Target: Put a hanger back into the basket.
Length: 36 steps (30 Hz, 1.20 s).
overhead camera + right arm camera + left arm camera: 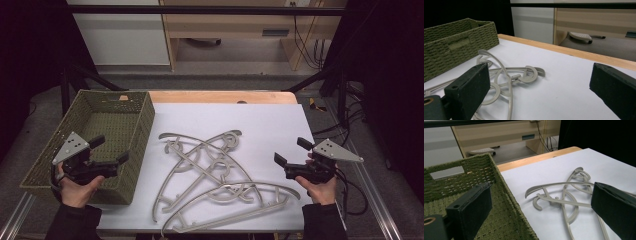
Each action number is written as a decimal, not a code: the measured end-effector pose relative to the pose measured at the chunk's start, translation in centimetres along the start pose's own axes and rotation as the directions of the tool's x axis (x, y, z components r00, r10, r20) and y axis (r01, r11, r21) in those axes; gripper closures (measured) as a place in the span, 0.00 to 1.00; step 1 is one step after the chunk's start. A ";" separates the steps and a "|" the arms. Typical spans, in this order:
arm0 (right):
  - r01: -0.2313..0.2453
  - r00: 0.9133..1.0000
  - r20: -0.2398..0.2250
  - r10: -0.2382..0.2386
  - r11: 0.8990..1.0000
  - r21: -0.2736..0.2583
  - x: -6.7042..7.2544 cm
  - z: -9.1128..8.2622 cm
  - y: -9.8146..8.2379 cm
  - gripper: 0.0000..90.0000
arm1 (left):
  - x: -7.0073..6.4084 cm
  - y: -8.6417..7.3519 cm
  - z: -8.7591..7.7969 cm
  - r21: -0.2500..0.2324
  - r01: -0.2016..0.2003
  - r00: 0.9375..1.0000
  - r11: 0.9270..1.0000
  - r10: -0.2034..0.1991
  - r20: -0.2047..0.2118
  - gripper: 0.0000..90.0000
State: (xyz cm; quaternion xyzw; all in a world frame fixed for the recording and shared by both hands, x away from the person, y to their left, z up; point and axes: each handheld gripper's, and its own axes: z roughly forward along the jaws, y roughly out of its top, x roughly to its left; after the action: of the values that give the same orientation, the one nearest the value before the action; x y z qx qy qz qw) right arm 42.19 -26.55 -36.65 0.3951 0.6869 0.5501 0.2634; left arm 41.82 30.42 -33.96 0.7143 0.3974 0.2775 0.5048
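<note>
Jaws wide on 2 grippers, left gripper (110,150) & right gripper (292,152); 3 hangers (215,175), 1 basket (50,155).

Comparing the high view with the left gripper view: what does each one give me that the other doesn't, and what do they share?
High view alone: both hands, the left hand-held gripper over the green woven basket, the right hand-held gripper at the table's right side, and the whole pile of three grey hangers with nothing gripped.

Left gripper view alone: its own two black pads close up, standing wide apart with nothing between them.

Shared: the basket's inside, the tangled hangers on the white tabletop, and the wooden furniture behind.
</note>
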 end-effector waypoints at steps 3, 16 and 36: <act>0.004 1.000 -0.006 -0.004 1.000 0.004 0.1 0.1 0.0 0.04 | -0.4 0.0 0.3 0.009 -0.002 1.000 1.000 0.002 0.007 0.04; 0.019 1.000 -0.021 -0.018 1.000 0.010 0.8 0.0 0.5 0.04 | -3.4 0.0 2.4 0.086 -0.079 0.995 0.993 0.073 0.074 0.05; 0.035 0.999 -0.036 -0.034 0.999 0.032 1.4 0.4 0.5 0.03 | -10.3 -1.5 6.9 0.253 -0.234 0.953 0.939 0.169 0.253 0.10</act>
State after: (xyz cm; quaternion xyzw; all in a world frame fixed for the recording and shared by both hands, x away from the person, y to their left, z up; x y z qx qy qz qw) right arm 41.92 -25.12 -36.16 0.3775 0.7071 0.5412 0.2542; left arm 41.39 18.48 -37.58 0.8424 0.2966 0.1856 0.4097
